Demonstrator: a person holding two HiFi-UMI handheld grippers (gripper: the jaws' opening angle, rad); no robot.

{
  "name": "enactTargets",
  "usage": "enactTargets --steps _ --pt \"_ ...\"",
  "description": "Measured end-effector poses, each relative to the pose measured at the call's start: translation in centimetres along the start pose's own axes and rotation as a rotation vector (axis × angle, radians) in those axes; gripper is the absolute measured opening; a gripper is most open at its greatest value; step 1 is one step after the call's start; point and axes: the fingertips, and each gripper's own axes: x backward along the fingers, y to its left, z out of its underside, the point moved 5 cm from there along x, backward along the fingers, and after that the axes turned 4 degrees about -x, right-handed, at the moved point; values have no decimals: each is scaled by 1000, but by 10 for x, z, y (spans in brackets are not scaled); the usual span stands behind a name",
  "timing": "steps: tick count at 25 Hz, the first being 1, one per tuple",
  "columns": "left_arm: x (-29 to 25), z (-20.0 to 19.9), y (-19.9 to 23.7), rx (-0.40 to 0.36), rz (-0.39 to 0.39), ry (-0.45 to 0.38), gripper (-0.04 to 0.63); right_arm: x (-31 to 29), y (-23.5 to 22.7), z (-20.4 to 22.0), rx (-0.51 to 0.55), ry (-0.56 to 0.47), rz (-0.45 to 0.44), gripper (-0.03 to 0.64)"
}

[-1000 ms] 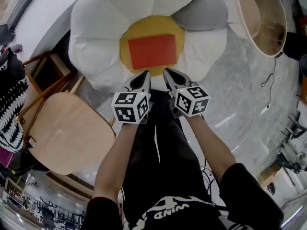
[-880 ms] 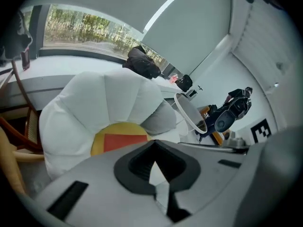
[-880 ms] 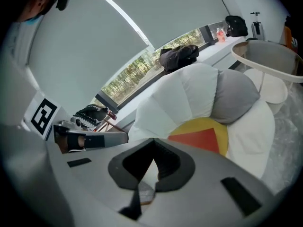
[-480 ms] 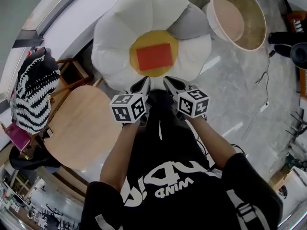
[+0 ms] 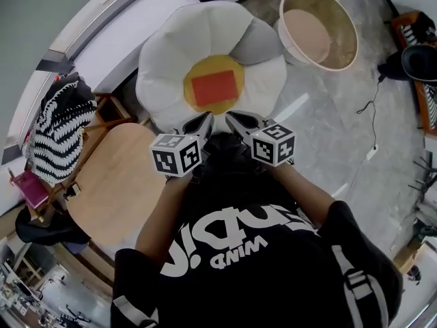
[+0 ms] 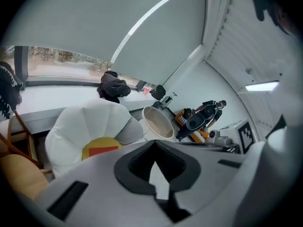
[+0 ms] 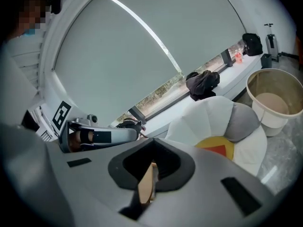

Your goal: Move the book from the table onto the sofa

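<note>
Book [image 5: 214, 89] lies flat on the yellow middle of the sofa [image 5: 205, 33]. Left gripper [image 5: 205, 118] and right gripper [image 5: 232, 117] sit side by side near its front edge, both pairs of jaws pressed together, pinching nothing.

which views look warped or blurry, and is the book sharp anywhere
Head view: strong fisheye bend, but the red book on the flower sofa is sharp. Left gripper view: black corners, close foreground soft. Right gripper view: same round vignette, mosaic patch top left.
</note>
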Motion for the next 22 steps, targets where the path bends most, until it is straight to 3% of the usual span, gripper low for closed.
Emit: enactTargets --steps 7,16,22 --pt "30 -13 -32 -108 20 -39 8 33 34 -24 36 -107 -42 2" --pt "56 -36 -63 -265 59 -116 8 76 57 -55 201 -256 -60 2" --pt "78 -54 -76 -341 99 -224 8 98 79 -61 348 -333 -117 2"
